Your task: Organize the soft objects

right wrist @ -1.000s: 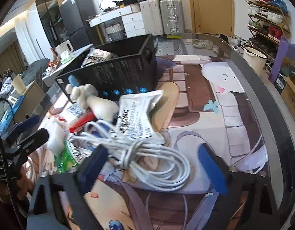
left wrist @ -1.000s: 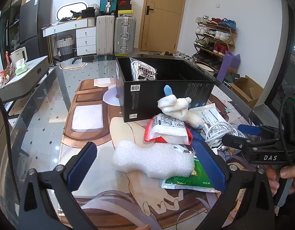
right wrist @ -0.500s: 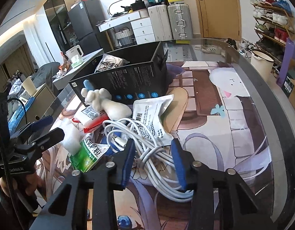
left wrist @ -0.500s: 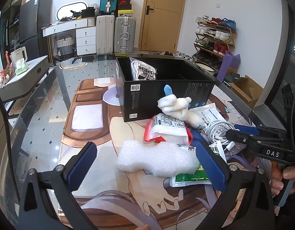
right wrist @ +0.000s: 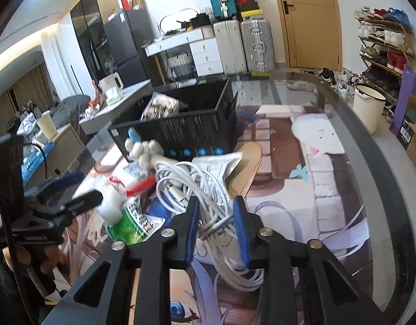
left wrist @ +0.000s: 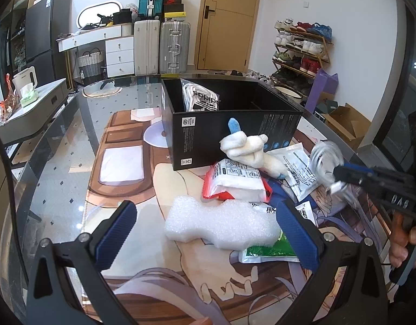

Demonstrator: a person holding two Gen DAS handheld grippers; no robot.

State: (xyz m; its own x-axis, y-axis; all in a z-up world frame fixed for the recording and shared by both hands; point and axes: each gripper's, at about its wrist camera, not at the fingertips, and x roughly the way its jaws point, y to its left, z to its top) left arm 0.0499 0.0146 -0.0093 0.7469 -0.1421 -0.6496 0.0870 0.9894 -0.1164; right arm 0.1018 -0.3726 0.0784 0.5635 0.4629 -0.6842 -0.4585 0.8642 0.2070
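My right gripper [right wrist: 216,226] is shut on a coiled white cable [right wrist: 197,189] and holds it lifted above the mat; in the left wrist view the cable [left wrist: 325,159] looks blurred at the right gripper's tip [left wrist: 340,174]. My left gripper [left wrist: 205,233] is open, with a white foam piece [left wrist: 221,223] between its fingers on the mat. A white plush toy [left wrist: 249,149] leans on the black box [left wrist: 235,127], which holds a white adidas bag [left wrist: 201,100]. A red-edged white pack [left wrist: 235,182], a green packet [left wrist: 267,250] and a white pouch [left wrist: 298,166] lie nearby.
The table is glass with a printed mat [left wrist: 121,168] and a rounded edge [right wrist: 383,178]. A side cabinet [left wrist: 32,103] with a kettle stands left. Suitcases [left wrist: 159,46], a door and a shoe rack [left wrist: 300,51] are beyond.
The right gripper closed on the cable coil and lifted it off the pile. The left gripper stayed open over the foam piece.
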